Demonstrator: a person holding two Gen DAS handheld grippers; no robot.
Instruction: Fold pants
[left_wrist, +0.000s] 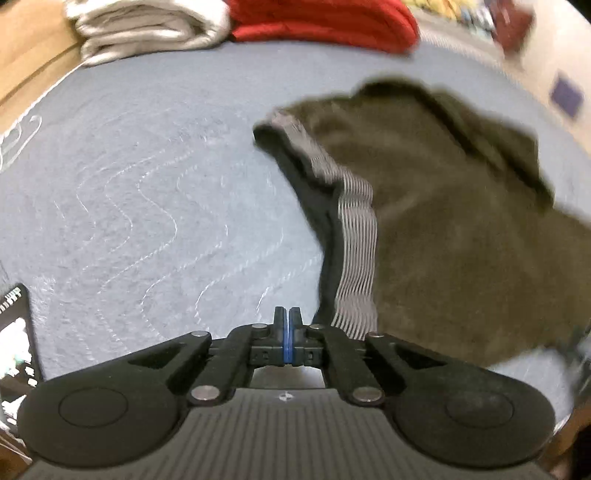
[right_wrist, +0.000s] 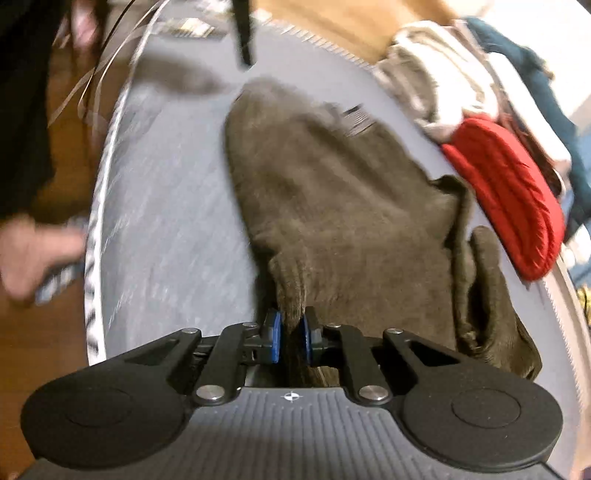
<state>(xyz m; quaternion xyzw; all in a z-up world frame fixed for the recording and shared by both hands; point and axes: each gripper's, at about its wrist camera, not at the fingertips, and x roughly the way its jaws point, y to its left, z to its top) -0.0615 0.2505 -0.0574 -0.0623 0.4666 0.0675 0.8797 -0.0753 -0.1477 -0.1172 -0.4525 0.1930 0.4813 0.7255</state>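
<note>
Dark olive pants (left_wrist: 443, 221) lie crumpled on the grey quilted mat (left_wrist: 147, 184), right of centre in the left wrist view. Their striped grey waistband (left_wrist: 356, 236) runs down toward my left gripper (left_wrist: 287, 314). That gripper is shut, its blue pads pressed together with no cloth showing between them, just left of the waistband's end. In the right wrist view the pants (right_wrist: 332, 203) stretch away from my right gripper (right_wrist: 291, 321). It is shut on a bunched fold of the olive fabric, which is pinched between the blue pads.
Folded red (left_wrist: 325, 22) and beige (left_wrist: 147, 29) garments sit at the mat's far edge; red (right_wrist: 506, 192), beige (right_wrist: 443, 74) and teal (right_wrist: 546, 92) clothes show at right. A person's hand (right_wrist: 33, 251) is beside the mat's edge (right_wrist: 96, 221). A dark screen-like object (left_wrist: 14, 332) stands left.
</note>
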